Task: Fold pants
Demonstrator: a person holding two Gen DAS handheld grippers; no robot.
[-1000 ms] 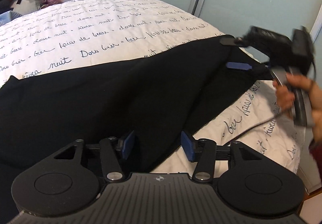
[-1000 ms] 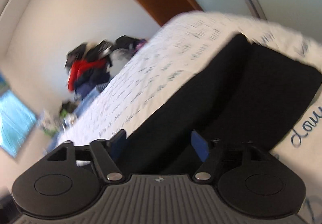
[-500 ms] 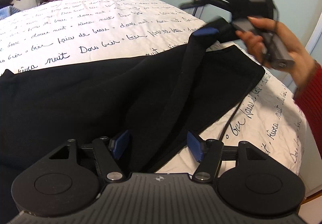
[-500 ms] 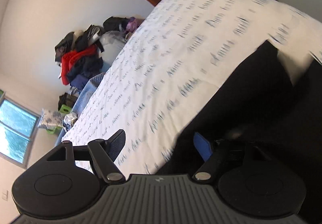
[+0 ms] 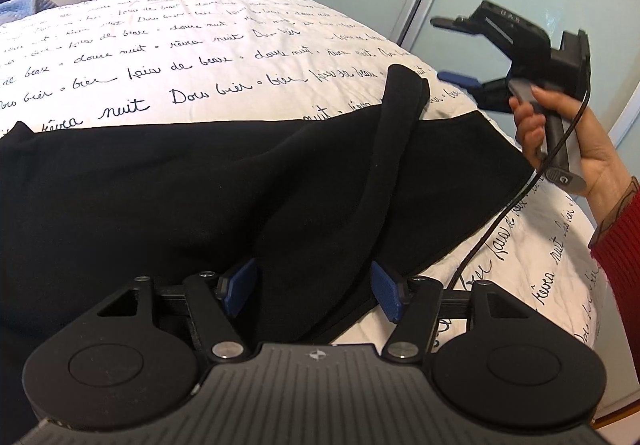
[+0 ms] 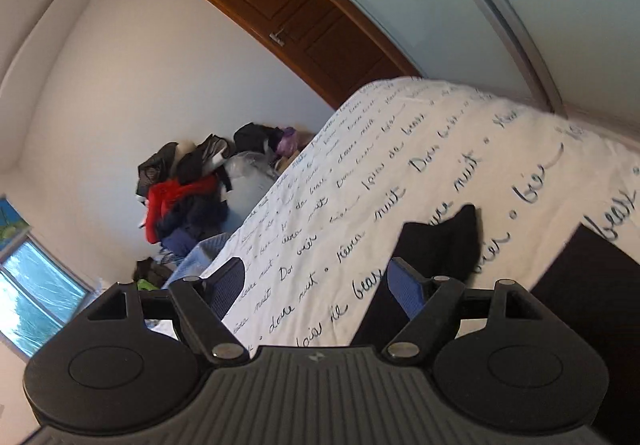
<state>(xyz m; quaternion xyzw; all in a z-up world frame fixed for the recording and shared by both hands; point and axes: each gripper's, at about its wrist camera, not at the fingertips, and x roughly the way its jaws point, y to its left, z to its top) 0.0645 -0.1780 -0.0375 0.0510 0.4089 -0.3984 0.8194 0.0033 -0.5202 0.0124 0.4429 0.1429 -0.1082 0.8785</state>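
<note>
1. Left gripper [image 5: 312,291]: jaws set apart over black pants [image 5: 160,197]; a fold of the cloth lies between the pads, and no squeeze on it can be seen. Jaws opened further earlier in the last second.
2. Pants are spread across the bed [image 5: 168,57], with one raised strip of cloth pointing toward the far edge.
3. Right gripper [image 5: 452,49] is held by a hand [image 5: 560,141] above the bed edge; jaws wide apart, just been opening, nothing gripped.
4. Clothes pile [image 6: 184,193] is seen by the far wall.
</note>
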